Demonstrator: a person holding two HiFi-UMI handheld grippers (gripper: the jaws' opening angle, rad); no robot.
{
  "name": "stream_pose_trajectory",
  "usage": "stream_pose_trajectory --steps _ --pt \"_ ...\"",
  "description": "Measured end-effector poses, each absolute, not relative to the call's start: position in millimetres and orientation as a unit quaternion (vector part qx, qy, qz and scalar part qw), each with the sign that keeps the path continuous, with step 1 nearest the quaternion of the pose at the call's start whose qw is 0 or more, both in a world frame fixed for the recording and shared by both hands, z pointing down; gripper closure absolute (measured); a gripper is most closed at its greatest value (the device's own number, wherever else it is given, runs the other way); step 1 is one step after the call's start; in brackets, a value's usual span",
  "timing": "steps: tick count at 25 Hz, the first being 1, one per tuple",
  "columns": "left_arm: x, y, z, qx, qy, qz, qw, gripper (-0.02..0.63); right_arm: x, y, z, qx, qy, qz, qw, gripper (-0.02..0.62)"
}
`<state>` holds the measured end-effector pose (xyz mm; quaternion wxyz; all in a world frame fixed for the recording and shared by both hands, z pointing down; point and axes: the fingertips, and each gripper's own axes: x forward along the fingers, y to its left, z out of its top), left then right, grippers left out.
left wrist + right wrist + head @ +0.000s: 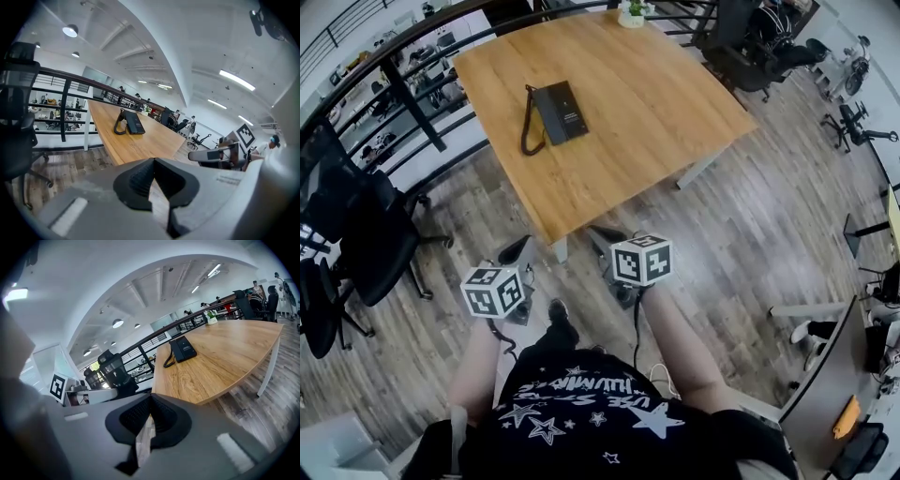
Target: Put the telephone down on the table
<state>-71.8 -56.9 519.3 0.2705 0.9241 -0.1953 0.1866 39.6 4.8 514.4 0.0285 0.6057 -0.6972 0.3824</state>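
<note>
Both tongs are off the worktop [666,112], over the wood-plank floor [750,234] just short of its near corner. The left tongs [517,251] and right tongs [605,234] sit side by side, each with its marker cube behind it. In the left gripper view my left tongs [153,159] are closed tip to tip with nothing between them. The right gripper view shows the same for the right tongs [150,397]: pads together, holding nothing. The telephone [561,112] lies flat on the worktop, towards the far left part of it and well apart from both tongs. Its long axis runs roughly from the near edge to the far edge, with the far end leaning a little left in the head view. Its coiled cord [528,127] loops along its left side. Whether the handset sits in its cradle I cannot tell. From the near corner to the telephone I see only bare wood. A white table leg [559,248] stands just beyond the left tongs. A small potted plant [631,13] sits at the far edge. A dark railing [422,112] runs past the left side of the worktop, and a black office chair [370,234] stands on the floor to my left. More chairs [759,47] are grouped beyond the far right corner. My shoe [561,323] shows below, between the two tongs.
</note>
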Motion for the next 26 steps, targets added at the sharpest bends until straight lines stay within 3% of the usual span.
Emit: stream_pose_trajectory --steps 26 --pt "-115 113 501 0.931 -0.193 0.179 0.252 0.604 -3 171 497 0.606 -0.711 0.356 0.039 0.597"
